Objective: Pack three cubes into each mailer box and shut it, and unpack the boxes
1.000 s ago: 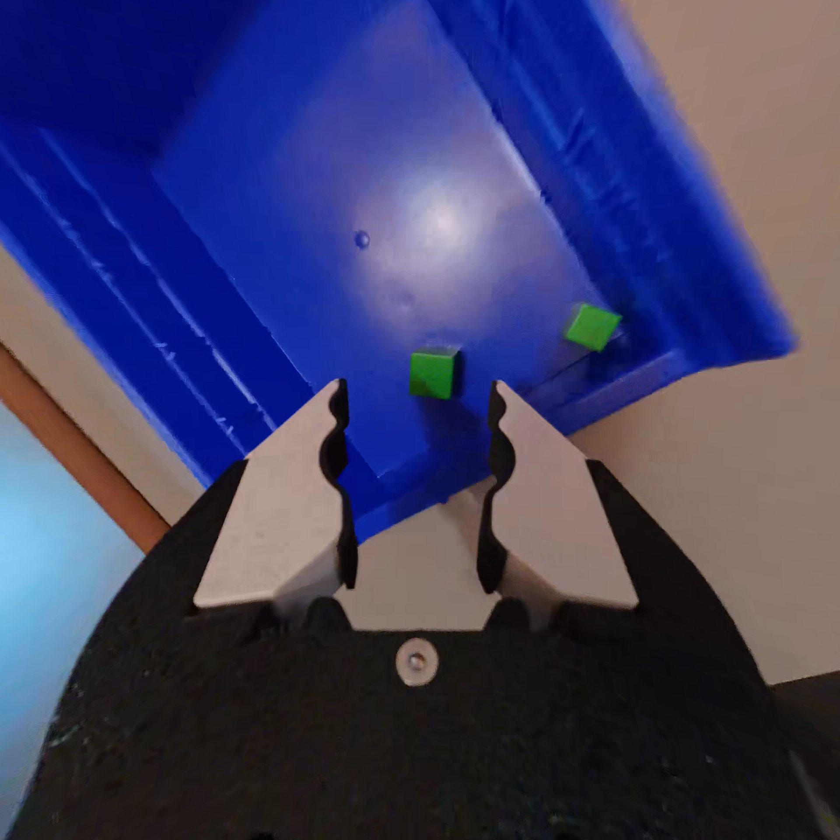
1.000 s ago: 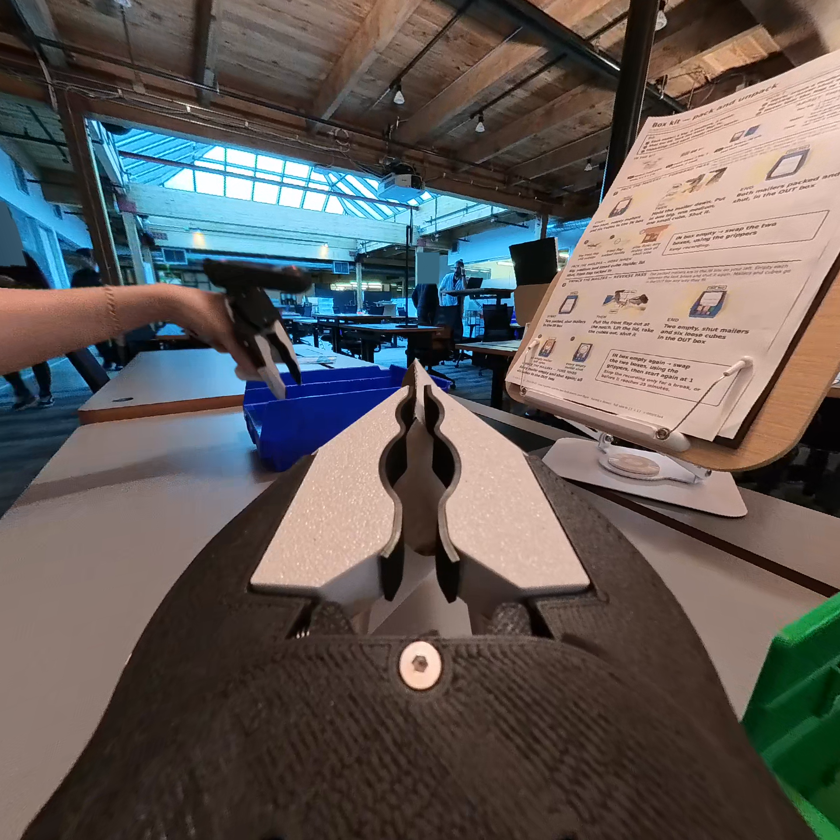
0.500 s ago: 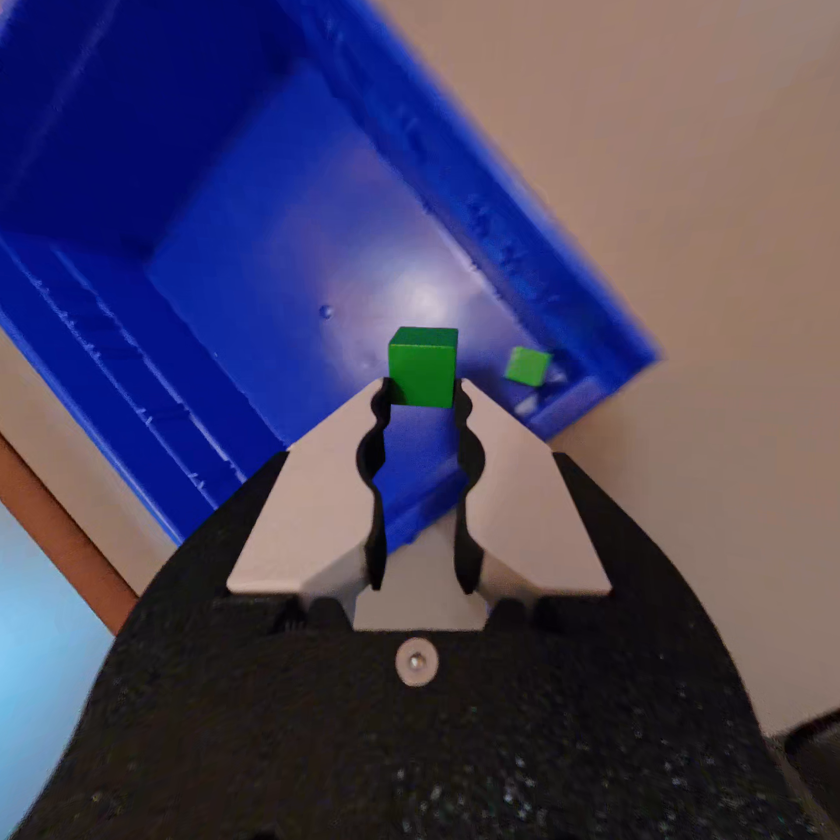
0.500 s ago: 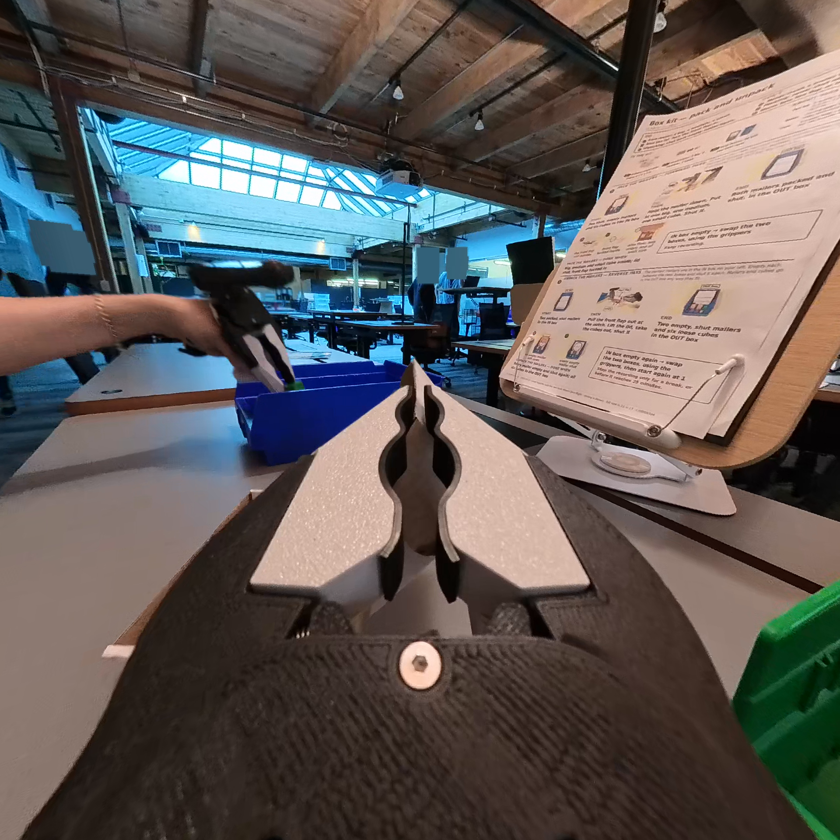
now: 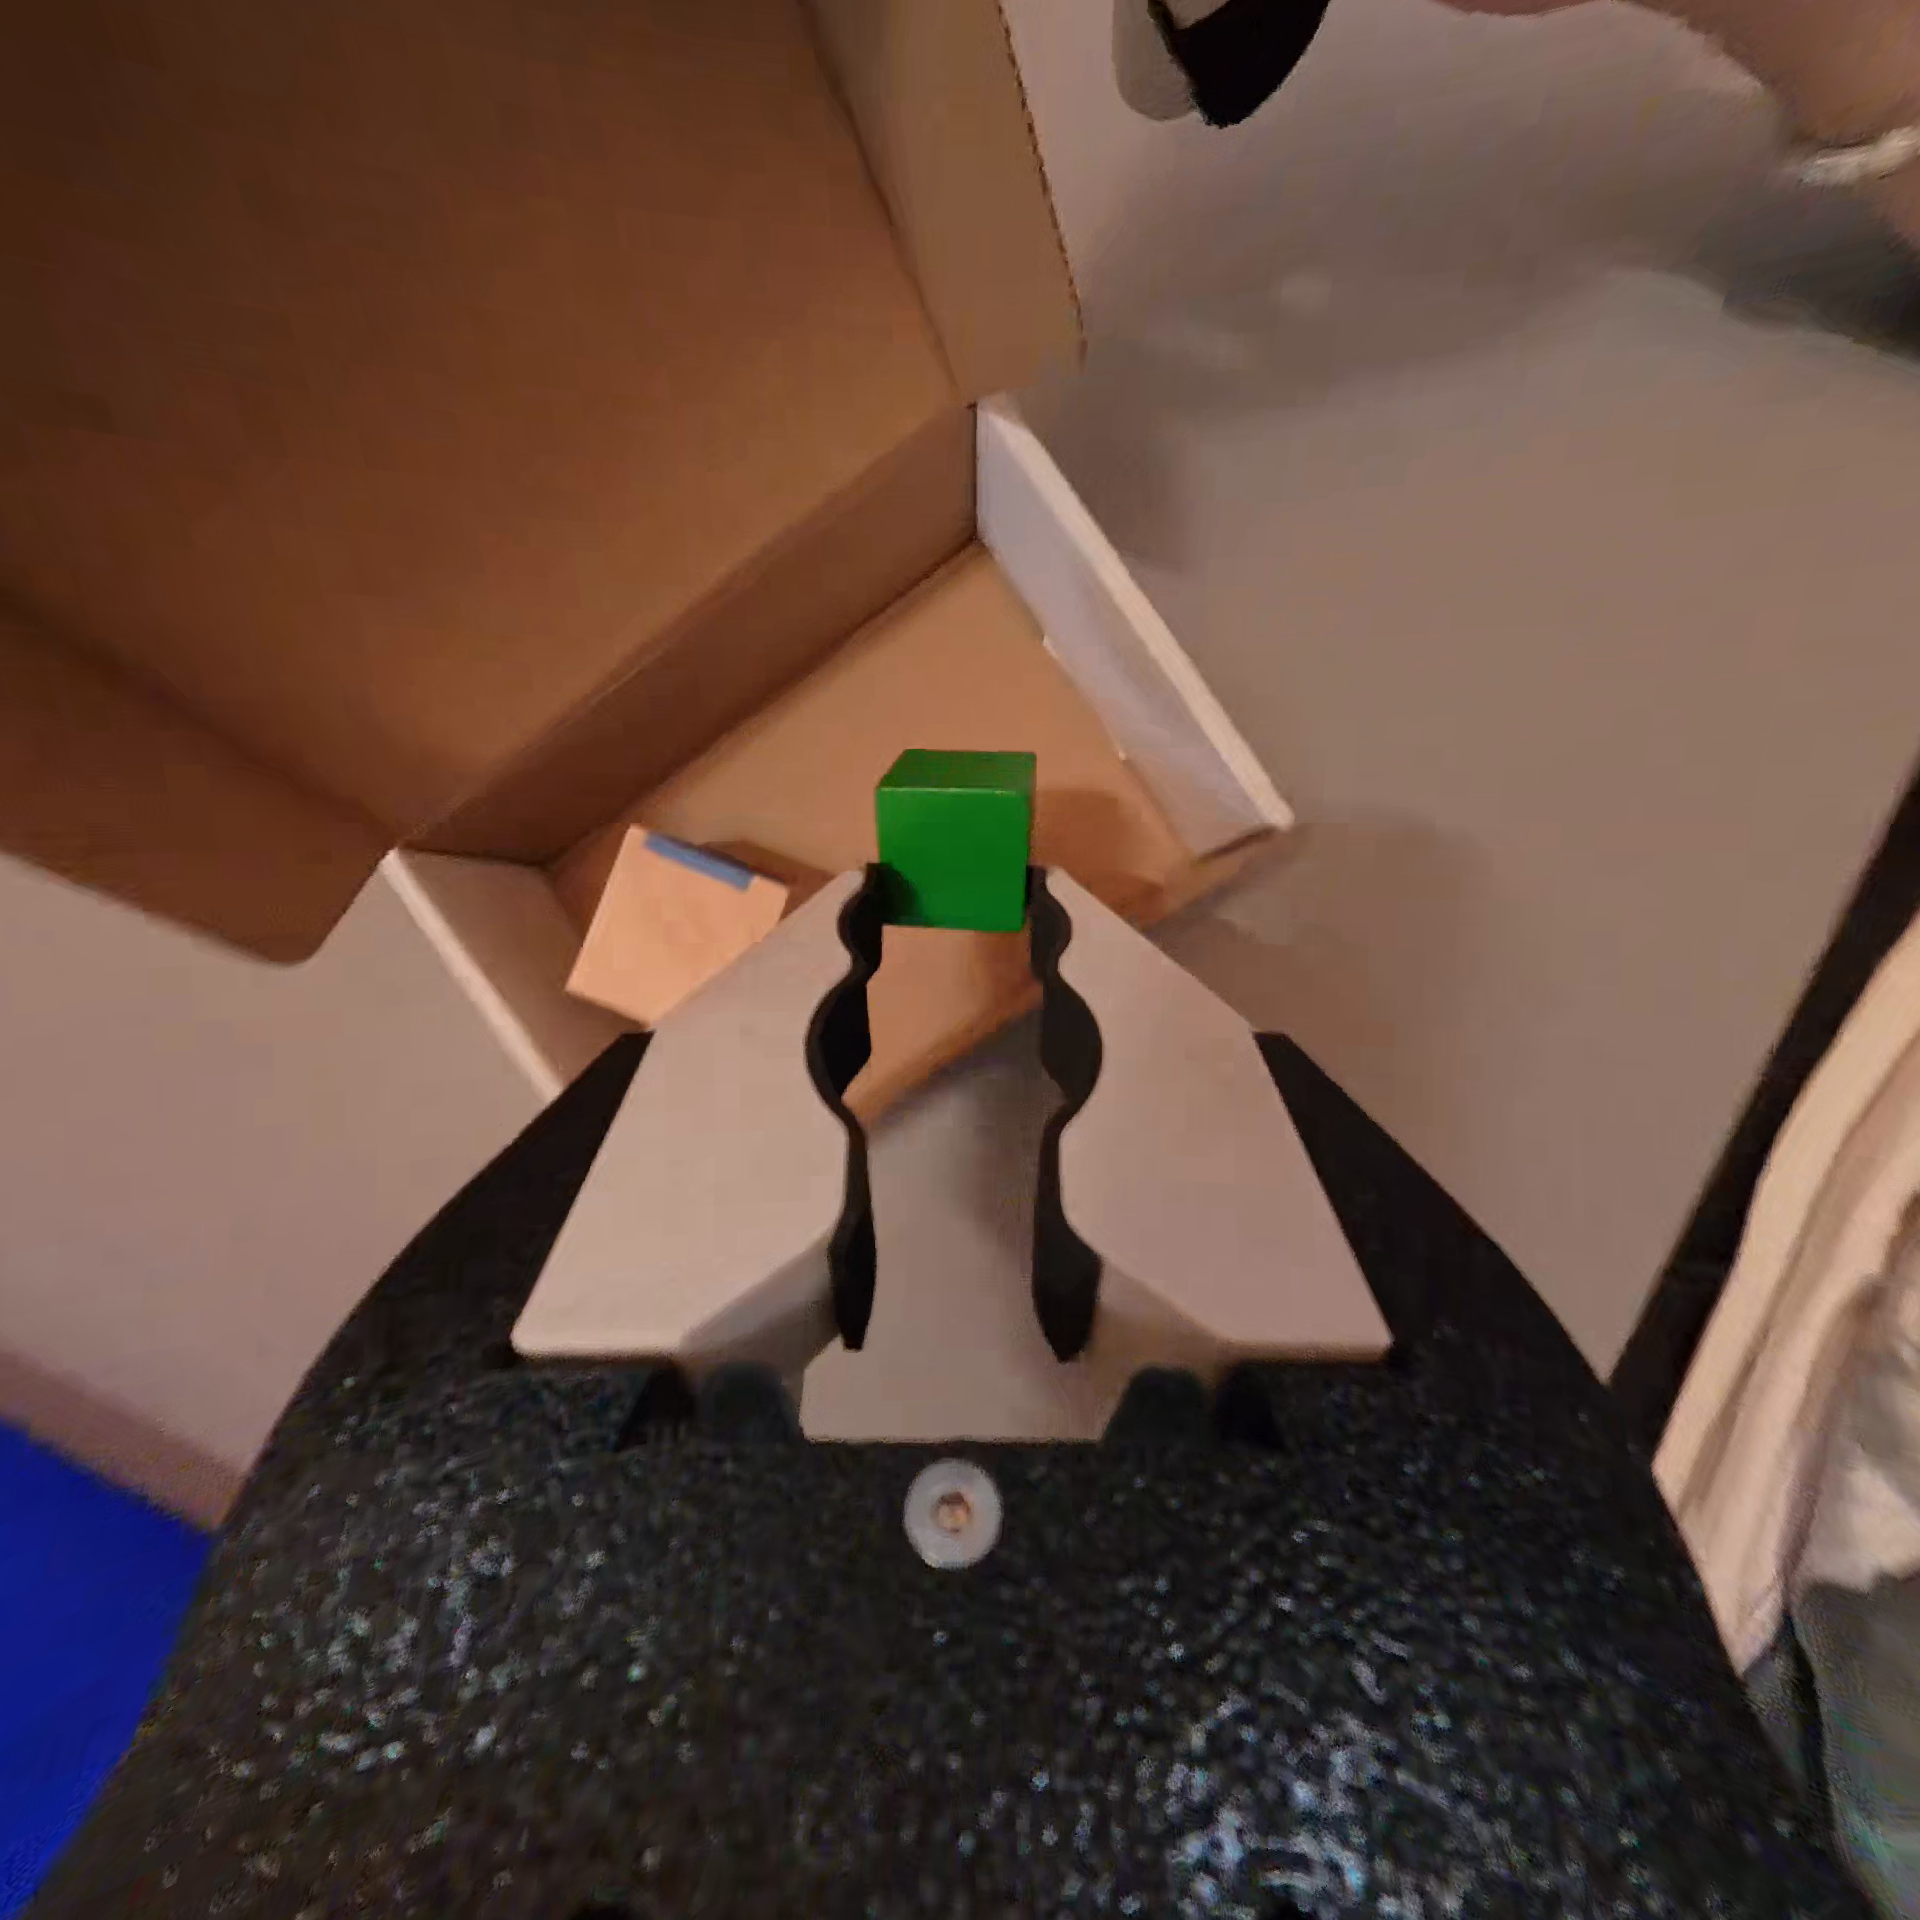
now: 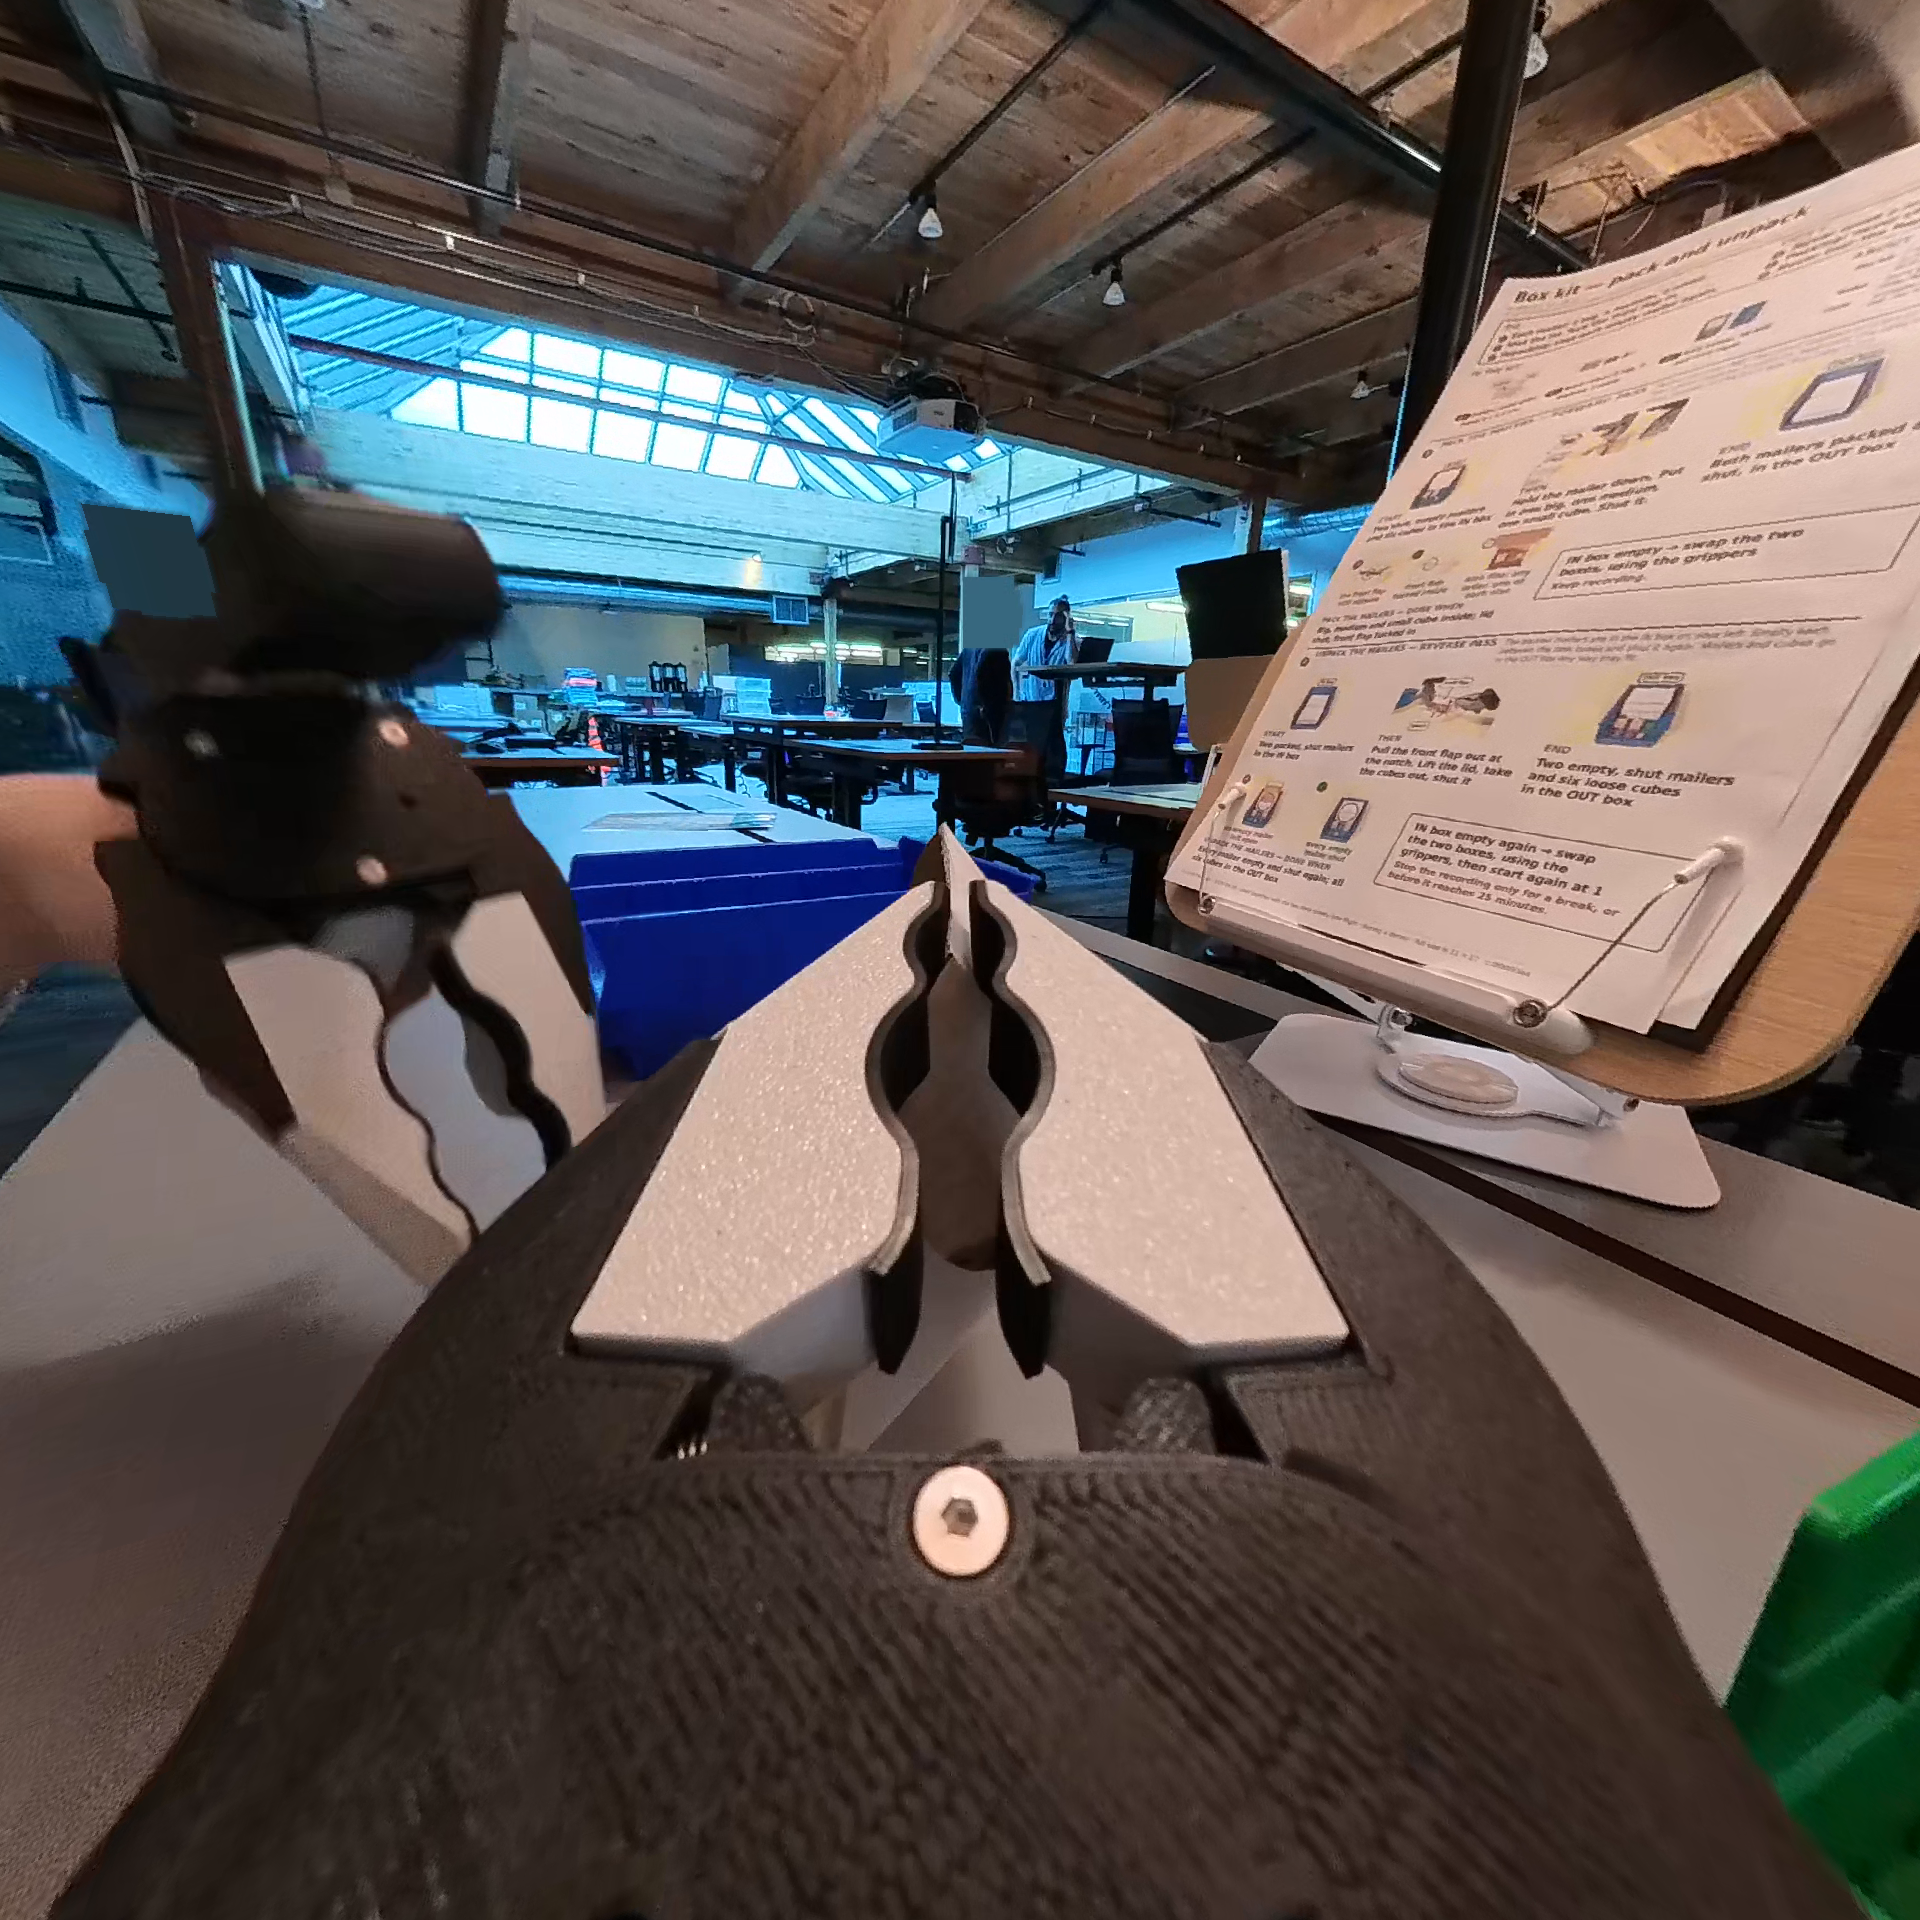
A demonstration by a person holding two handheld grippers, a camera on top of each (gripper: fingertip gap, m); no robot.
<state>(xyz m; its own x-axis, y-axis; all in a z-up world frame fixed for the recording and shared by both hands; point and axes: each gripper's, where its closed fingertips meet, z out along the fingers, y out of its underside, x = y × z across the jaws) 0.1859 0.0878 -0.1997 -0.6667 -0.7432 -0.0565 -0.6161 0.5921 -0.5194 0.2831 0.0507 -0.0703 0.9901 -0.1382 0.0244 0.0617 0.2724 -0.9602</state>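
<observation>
Since half a second ago we have carried the left gripper (image 5: pixel 954 878) away from the blue bin (image 6: pixel 727 914), and it now hangs over an open mailer box (image 5: pixel 1122 644). Its fingertips pinch a green cube (image 5: pixel 956 840) by two opposite faces, the cube standing square beyond the tips. Directly past the cube lies the brown floor of the box; the raised lid (image 5: pixel 436 395) fills the field ahead and to the left. Left of the tips, inside the box, sits a brown cardboard-coloured cube (image 5: pixel 665 935) with a pale blue strip along its far edge. A corner of the bin shows at lower left, behind the gripper.

In the right wrist view, the right gripper (image 6: pixel 958 894) is pressed together, tips meeting. It points level across the grey table (image 6: pixel 1558 1382). Left of it, the left gripper (image 6: pixel 416 1039) is angled downward, blurred. To the right stands an instruction sheet (image 6: pixel 1621 644) on a wooden stand; a green bin (image 6: pixel 1839 1683) edges in at lower right.
</observation>
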